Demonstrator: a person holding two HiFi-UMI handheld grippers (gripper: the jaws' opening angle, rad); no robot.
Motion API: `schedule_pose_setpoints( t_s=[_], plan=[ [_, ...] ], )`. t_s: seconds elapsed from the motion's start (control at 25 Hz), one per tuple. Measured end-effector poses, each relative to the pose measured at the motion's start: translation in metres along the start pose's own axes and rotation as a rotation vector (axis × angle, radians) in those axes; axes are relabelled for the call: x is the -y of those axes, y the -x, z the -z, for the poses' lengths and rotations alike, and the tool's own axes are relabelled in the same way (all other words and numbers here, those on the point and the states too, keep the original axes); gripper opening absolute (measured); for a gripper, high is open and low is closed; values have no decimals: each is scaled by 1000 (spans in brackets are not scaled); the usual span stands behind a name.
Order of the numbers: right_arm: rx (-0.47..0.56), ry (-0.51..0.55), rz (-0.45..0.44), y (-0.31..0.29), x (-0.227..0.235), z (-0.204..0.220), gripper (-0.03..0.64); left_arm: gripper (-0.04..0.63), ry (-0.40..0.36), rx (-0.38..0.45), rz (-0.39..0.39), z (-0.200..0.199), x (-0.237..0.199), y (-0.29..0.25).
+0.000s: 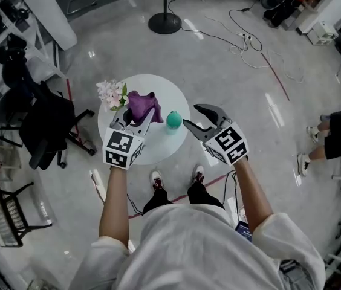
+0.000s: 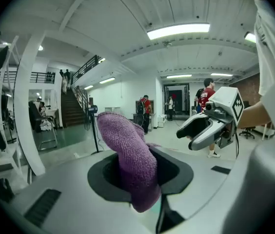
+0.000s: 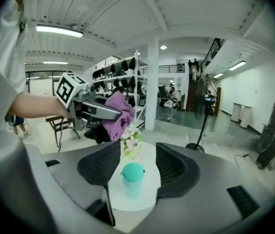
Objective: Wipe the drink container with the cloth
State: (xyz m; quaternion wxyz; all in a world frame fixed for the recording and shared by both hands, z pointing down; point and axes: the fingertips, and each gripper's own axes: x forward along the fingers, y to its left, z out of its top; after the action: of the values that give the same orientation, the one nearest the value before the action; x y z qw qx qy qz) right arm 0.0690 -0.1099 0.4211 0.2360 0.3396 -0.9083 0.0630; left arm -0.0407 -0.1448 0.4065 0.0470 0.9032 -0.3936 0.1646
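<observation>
Purple cloth inside left tool

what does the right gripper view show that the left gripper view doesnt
Only the right gripper view: the teal cup and flowers on the round table, framed between its own open jaws, plus the left gripper. Only the left gripper view: the right gripper, holding nothing. Both: the purple cloth, clamped in the left gripper's jaws.
</observation>
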Motion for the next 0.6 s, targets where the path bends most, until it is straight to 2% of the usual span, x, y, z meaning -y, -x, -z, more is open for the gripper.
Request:
schedule_pose_setpoints(
  t_s=[0.16,0.28,0.44,0.52,0.6],
  plan=[
    [-107,98,-185,-41,-16,34,322,126,65,-105,25,48,13,-31],
    [-187,198,-287,-74,-20,64,387,126,102,-163,46,79,21,-52],
    [-275,321,-369,-107,-26,97,388,126,111,-207,85,111,28,-72],
    [-307,361,-379,-117,-26,108,348,126,116,-219,98,125,29,-80],
    [-301,368,-378,-121,-26,111,336,126,155,-208,107,133,27,-85]
  ],
)
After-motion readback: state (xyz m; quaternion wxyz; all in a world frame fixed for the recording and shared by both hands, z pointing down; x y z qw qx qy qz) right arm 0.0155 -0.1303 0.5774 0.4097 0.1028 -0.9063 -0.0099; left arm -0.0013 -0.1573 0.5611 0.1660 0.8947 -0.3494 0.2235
